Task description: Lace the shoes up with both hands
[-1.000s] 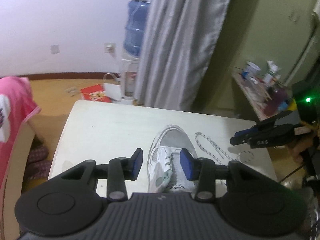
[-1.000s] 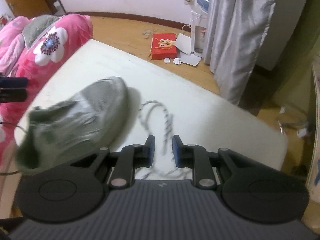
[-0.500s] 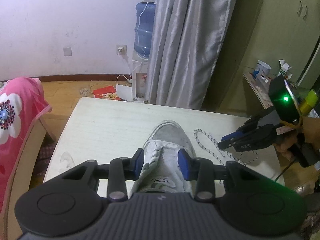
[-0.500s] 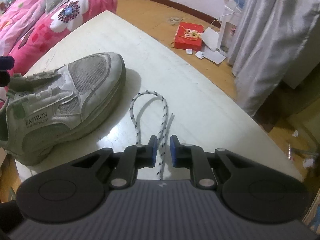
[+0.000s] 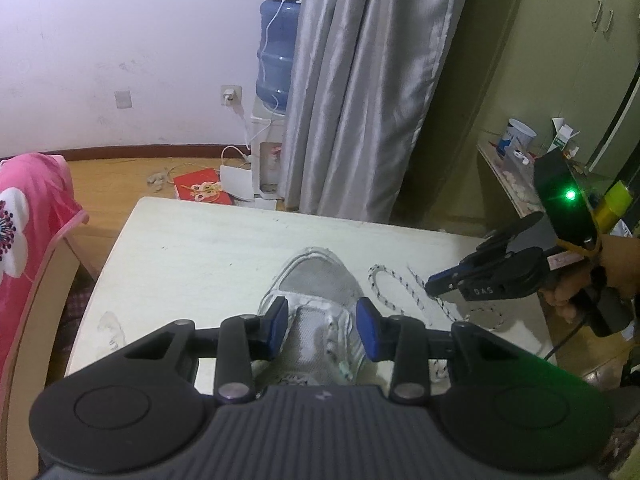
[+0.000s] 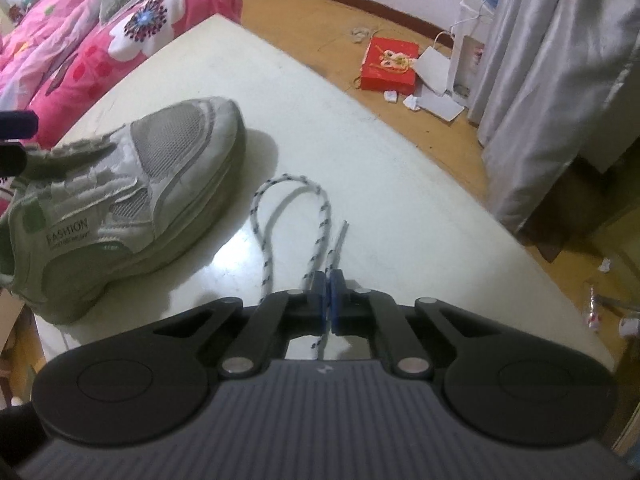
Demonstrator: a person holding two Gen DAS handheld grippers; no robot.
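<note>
Shoe: I am seeing the grey-white shoe lying unlaced on the pale worktop, toe pointing toward the far edge.
Lace: the speckled shoelace is lying on the worktop just beside the shoe's toe, curled in a loop, with one bare tip pointing away from the shoe.
Right hand-held gripper: my right hand-held gripper is pinching the lace, its blue pads pressed together on the strand near that tip, off to the side of the shoe.
Left hand-held gripper: my left hand-held gripper is sitting spread over the shoe's midfoot, one pad on either side of the upper; I am not able to say whether the pads are pressing on it.
Progress: I am judging the work as barely started. The lace is picked up by one end, but no eyelet is showing any lace through it.
Left to do: I am expecting to bring the tip to the lowest eyelets, thread row by row, and tie off.
</note>
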